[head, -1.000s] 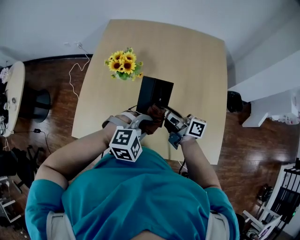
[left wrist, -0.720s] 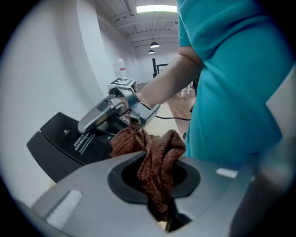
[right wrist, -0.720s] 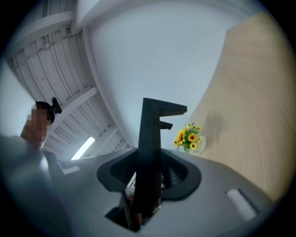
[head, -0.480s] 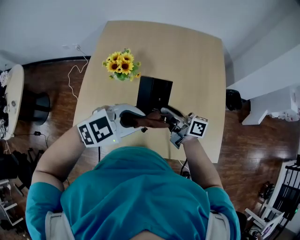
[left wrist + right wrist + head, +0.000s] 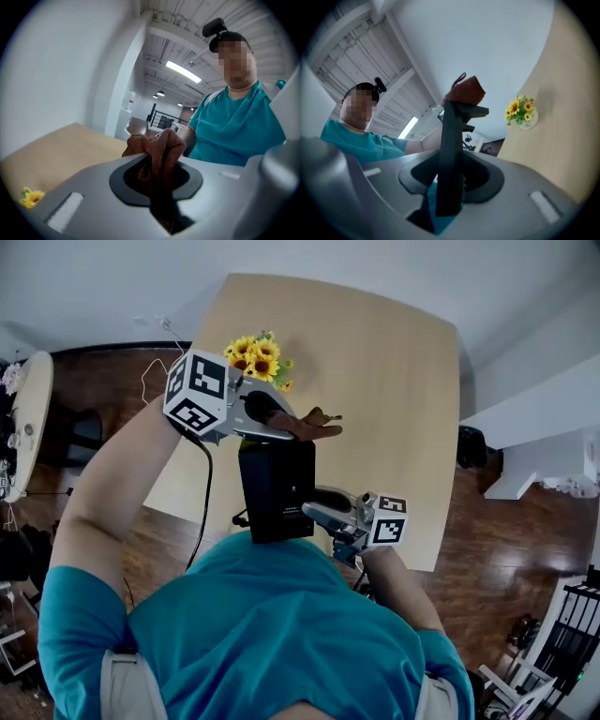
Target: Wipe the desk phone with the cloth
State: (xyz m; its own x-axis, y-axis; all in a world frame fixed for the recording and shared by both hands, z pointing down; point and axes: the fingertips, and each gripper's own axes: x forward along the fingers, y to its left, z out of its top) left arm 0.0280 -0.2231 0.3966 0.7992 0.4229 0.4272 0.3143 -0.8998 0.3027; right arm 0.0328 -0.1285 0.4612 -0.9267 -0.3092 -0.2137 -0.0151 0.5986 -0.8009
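The black desk phone [image 5: 277,488] is lifted off the wooden table [image 5: 394,381] and held upright in front of the person's chest. My right gripper [image 5: 314,512] is shut on its lower right edge. In the right gripper view the phone [image 5: 450,154] stands edge-on between the jaws. My left gripper [image 5: 302,427] is raised above the phone and is shut on a bunched brown cloth [image 5: 309,424]. The cloth [image 5: 465,91] rests at the phone's top edge. In the left gripper view the cloth [image 5: 157,152] fills the gap between the jaws of the left gripper [image 5: 157,180].
A small vase of sunflowers [image 5: 258,351] stands on the table just behind the left gripper, also in the right gripper view as sunflowers [image 5: 521,111]. A cable [image 5: 150,362] trails on the wooden floor at left. A white wall and shelf [image 5: 534,399] lie right of the table.
The right gripper has lifted the phone off the table and pulled it toward the person. The left gripper has risen with the cloth from the near table edge to the phone's top.
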